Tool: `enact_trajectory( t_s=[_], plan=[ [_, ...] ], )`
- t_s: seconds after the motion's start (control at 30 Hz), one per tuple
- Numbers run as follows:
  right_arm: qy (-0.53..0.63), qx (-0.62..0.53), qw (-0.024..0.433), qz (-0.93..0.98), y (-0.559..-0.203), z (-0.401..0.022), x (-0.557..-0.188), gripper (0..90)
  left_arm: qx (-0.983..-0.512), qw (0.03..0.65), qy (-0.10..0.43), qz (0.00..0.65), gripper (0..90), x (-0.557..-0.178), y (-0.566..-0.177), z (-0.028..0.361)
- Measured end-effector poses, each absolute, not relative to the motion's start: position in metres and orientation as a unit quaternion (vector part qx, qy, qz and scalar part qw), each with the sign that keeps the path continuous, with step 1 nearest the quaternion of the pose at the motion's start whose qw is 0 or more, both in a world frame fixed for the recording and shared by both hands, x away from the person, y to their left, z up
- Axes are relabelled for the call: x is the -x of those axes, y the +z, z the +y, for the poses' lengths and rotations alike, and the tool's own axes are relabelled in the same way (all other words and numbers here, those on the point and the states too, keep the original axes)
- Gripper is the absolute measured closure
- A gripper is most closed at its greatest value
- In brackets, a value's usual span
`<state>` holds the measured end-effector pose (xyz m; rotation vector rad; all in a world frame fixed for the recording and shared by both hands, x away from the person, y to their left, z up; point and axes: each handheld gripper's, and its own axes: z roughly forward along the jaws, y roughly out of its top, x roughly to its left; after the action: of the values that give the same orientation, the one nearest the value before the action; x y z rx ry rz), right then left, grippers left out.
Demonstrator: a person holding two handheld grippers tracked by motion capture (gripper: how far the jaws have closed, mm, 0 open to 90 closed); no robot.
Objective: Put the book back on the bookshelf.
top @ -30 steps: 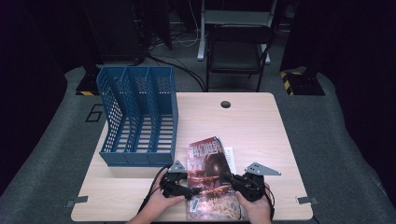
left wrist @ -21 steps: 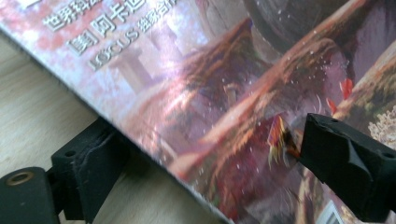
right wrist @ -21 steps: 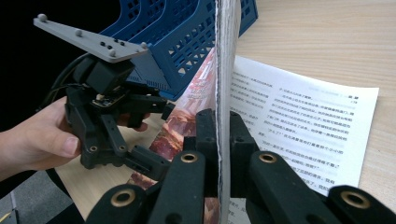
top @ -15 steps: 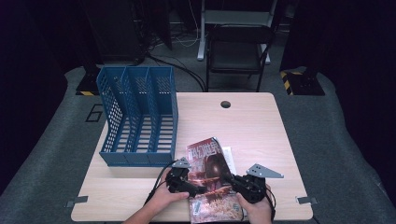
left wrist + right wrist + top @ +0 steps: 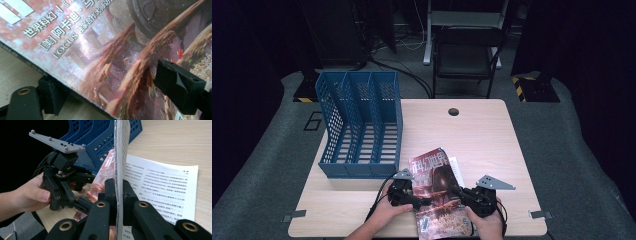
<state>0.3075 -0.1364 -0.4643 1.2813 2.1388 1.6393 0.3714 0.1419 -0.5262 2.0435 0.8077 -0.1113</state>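
A glossy magazine (image 5: 434, 192) with a reddish cover lies tilted near the table's front edge, between my two grippers. My right gripper (image 5: 117, 192) is shut on the magazine's right edge (image 5: 120, 157), which stands upright between its pads. In the high view the right gripper (image 5: 464, 194) sits at the magazine's right side. My left gripper (image 5: 112, 85) is open and straddles the magazine's (image 5: 105, 50) left edge, with one jaw under it and one over the cover, well apart. A hand holds the left gripper (image 5: 412, 199) at the magazine's left.
A blue three-slot file rack (image 5: 359, 125) stands at the table's left, just behind the left gripper (image 5: 67, 185). A printed white sheet (image 5: 162, 185) lies under the magazine. The wooden table (image 5: 482, 140) has a cable hole at the back. A black chair (image 5: 467, 50) stands beyond.
The magazine has shifted a little toward the table's front edge with both grippers at its sides. The hands have barely moved.
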Motion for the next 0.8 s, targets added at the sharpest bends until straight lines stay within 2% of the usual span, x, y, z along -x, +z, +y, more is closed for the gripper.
enact_trajectory(
  t_s=[0.5,0.8],
  plan=[
    [0.522,-0.453,0.057,0.72,-0.478,-0.141,-0.321,86.9,-0.818,0.457,-0.028,0.348,25.7,-0.37,-0.527,0.142],
    [0.484,-0.478,0.061,0.73,-0.491,-0.142,-0.333,86.8,-0.818,0.454,-0.016,0.353,35.3,-0.371,-0.527,0.143]
  ],
)
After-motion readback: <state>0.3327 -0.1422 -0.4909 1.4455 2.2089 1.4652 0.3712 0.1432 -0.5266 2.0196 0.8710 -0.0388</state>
